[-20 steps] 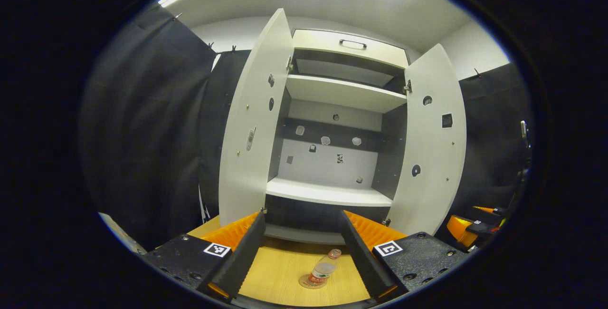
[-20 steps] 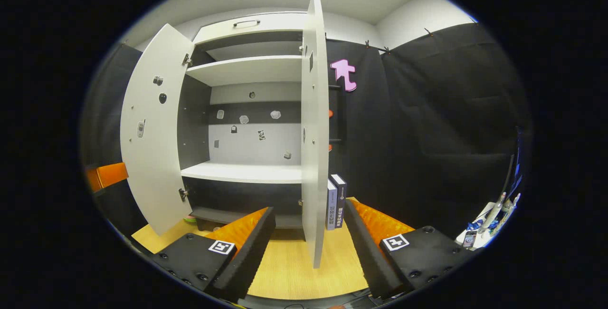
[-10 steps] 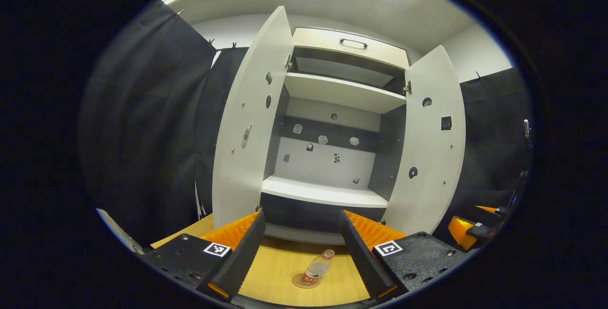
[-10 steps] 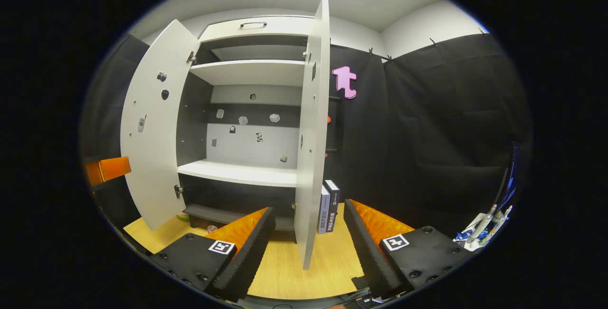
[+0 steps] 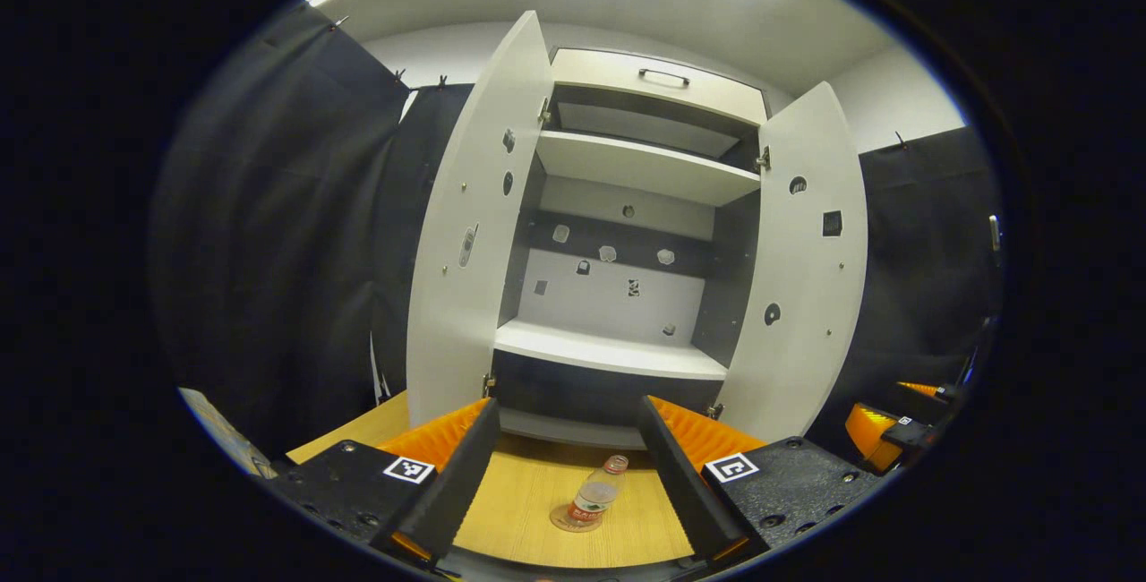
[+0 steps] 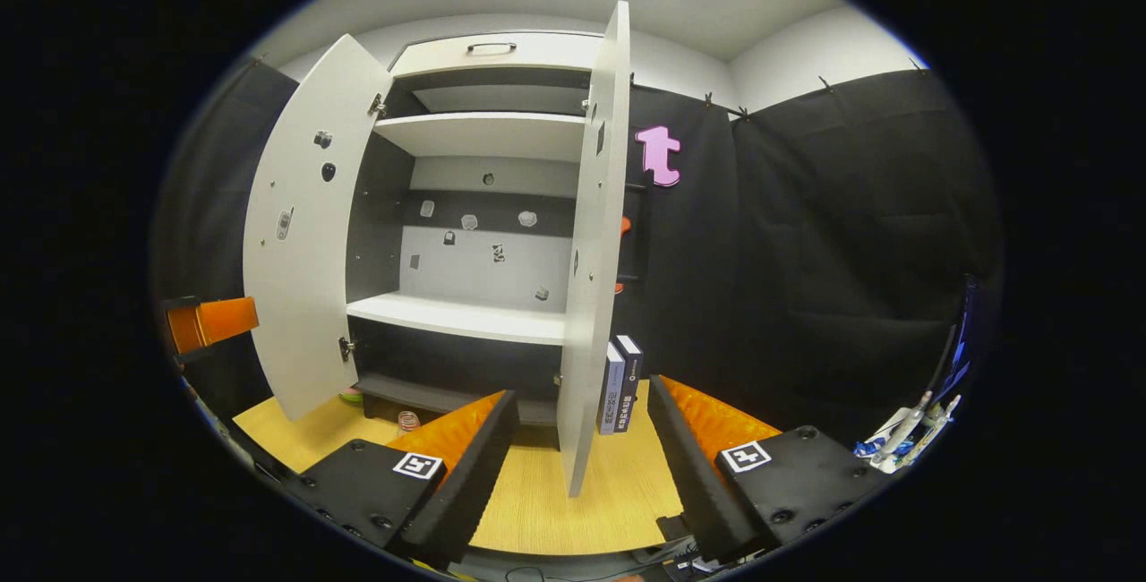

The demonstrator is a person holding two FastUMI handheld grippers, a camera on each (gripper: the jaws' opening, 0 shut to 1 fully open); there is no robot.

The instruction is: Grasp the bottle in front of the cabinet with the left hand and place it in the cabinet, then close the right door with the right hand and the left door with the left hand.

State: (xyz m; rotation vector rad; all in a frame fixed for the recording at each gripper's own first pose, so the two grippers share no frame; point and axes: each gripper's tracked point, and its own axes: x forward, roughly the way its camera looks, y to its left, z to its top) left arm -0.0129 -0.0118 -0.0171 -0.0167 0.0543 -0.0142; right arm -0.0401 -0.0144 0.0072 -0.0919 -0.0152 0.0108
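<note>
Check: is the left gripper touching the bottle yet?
Apart. In the left gripper view the bottle stands on the wooden floor between the open fingers of the left gripper, with bare floor on either side of it.

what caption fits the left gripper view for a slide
Open left gripper hovers over an upright bottle on the wooden table, facing the cabinet with both doors open.

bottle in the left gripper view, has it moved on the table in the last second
Cannot tell. The bottle sits a little farther ahead between the left tongs, but the cabinet shifts with it, so the camera probably moved.
</note>
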